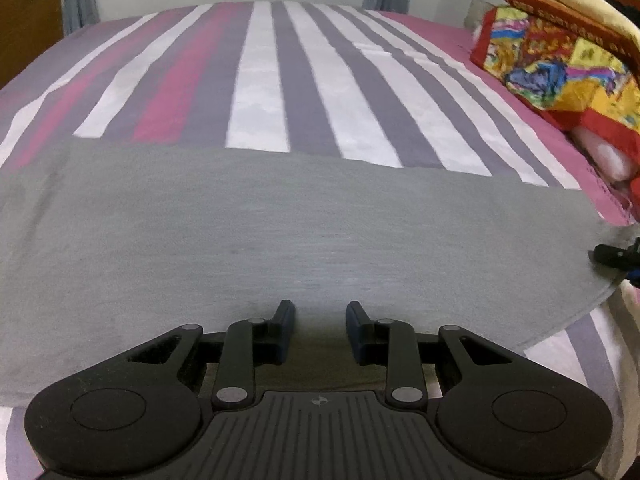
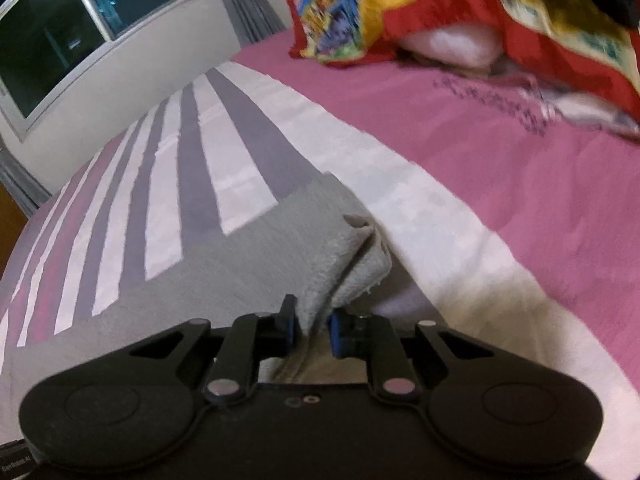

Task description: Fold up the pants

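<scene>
Two tongs (image 1: pixel 320 312) (image 2: pixel 312 320) pinch the grey pants' (image 1: pixel 280 240) near edge, long axis lying crosswise over the stripes.

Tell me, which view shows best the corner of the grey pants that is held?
The right wrist view: the right gripper pinches the bunched corner of the grey pants. The left wrist view shows only flat fabric.

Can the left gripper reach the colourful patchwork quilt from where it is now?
Probably not directly: the left gripper sits over the grey pants, and the colourful patchwork quilt lies far off across the striped bedsheet, though nothing blocks the way.
</scene>
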The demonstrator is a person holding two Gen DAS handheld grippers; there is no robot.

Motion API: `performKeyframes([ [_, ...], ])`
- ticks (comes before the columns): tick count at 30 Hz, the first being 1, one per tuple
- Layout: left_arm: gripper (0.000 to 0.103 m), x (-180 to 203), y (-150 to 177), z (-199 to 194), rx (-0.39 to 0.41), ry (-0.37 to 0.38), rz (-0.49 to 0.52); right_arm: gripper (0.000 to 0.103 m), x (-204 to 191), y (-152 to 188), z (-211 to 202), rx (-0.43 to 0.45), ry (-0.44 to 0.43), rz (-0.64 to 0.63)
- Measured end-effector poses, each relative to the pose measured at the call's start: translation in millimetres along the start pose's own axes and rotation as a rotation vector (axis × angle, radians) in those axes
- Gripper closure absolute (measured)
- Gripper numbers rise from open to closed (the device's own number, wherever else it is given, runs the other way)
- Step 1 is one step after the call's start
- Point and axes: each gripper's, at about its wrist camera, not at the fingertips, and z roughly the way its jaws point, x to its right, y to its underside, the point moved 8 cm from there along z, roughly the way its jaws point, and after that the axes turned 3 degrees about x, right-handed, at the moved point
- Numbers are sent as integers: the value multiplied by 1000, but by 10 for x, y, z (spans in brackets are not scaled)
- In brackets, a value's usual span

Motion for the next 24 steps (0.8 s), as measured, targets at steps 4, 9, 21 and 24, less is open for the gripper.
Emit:
performKeyframes([
  [4,73,-195,-33,-47,0,-2,-43,88,-342,-140,-135,63,-53,-79],
  [9,73,-614,-90,-145,16,-43,-114,89,-1090,-200,-293,110,-200,-189],
  [21,73,-1818,46,-354,30,-181,-295,85,-2815,1024,-76,-136,-507,-436],
  [24,73,-1915,95,-323,15,-153,-323,73,-2792,1363,132,-228,-457,-485],
])
